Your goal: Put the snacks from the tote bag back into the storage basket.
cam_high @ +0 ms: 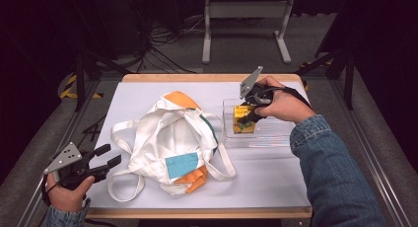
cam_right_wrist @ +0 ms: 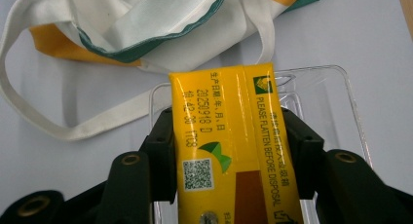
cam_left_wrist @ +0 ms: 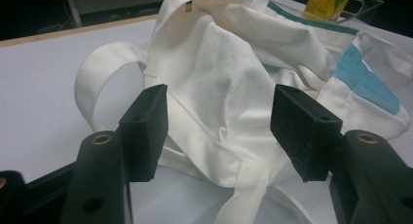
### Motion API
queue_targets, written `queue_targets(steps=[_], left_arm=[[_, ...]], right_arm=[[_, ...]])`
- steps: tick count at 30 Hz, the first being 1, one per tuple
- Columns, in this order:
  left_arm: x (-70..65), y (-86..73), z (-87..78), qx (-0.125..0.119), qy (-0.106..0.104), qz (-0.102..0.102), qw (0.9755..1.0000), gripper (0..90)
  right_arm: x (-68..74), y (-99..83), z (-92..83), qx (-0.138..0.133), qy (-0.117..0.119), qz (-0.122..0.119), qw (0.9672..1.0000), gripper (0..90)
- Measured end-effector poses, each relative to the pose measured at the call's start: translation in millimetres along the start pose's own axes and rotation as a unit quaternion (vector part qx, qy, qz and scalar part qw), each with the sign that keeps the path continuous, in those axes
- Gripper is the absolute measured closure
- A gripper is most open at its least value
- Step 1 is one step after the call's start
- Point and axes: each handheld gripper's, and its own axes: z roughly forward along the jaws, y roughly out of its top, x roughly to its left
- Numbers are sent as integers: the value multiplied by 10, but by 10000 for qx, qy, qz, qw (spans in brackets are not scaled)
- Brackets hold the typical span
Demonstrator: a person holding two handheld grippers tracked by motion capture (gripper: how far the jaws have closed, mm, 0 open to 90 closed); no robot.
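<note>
right gripper (cam_right_wrist: 229,156) pinching yellow drink carton (cam_right_wrist: 231,136) inside clear tray (cam_high: 276,138), likely to lift it toward the bag | left gripper (cam_high: 106,163) spread, empty, waiting just beside white tote bag (cam_high: 170,138), probably to hold it open | carton not yet out of tray
</note>
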Motion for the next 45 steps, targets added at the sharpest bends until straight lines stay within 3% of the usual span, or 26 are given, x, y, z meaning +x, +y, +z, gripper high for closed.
queue_targets(steps=[10,32,39,45], left_arm=[[0,-7,7,19,14,-22,10000,399],[6,-4,25,22,-10,-16,10000,399],[8,1,43,27,-19,-21,10000,398],[7,9,65,44,-52,2,10000,397]], right_arm=[[-19,-121,132,41,99,-81,9999,501],[2,-240,386,-43,276,85,9996,499],[1,-254,381,-66,262,125,9996,495],[7,-256,373,-113,272,203,9994,415]])
